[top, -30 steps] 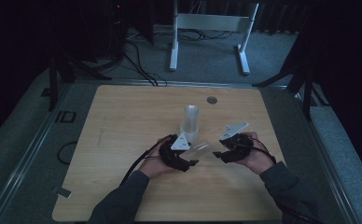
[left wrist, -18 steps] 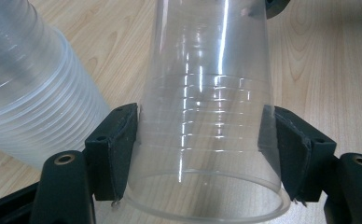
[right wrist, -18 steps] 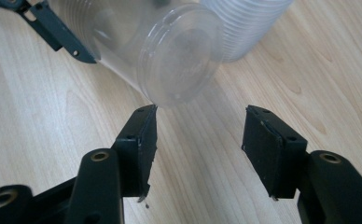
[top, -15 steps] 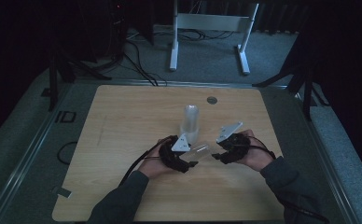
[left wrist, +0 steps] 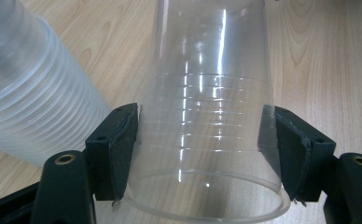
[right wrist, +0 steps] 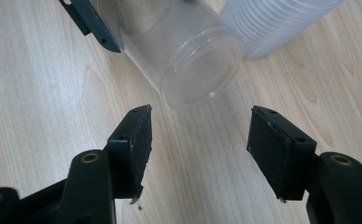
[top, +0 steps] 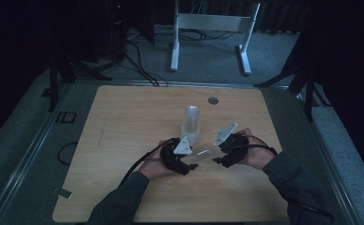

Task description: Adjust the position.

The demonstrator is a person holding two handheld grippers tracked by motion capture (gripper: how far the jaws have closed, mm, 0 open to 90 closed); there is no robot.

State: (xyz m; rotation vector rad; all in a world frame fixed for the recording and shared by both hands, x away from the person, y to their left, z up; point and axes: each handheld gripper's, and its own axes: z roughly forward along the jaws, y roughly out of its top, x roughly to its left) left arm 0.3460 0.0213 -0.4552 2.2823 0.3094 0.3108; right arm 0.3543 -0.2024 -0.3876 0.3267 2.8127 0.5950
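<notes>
A single clear plastic cup (left wrist: 212,130) lies on its side just above the wooden table (top: 124,122), and my left gripper (left wrist: 207,158) is shut on it near the rim. Its closed base (right wrist: 202,65) points at my right gripper (right wrist: 200,140). That gripper's jaws have just been opening, and they stand open with nothing between the pads, a little short of the base. In the high view the cup (top: 202,153) spans the gap between the left gripper (top: 193,161) and the right gripper (top: 216,157). A stack of clear cups (top: 191,123) stands upside down right behind them.
The stack of cups (left wrist: 25,102) is close on the left of the held cup, and in the right gripper view the stack (right wrist: 281,23) lies beyond it. A round grommet (top: 212,100) sits near the table's far edge. White stand legs (top: 208,33) are on the floor behind.
The right gripper's jaws have come apart at the cup's base end, and that hand has shifted only slightly. The left hand, the held cup and the stack have stayed put.
</notes>
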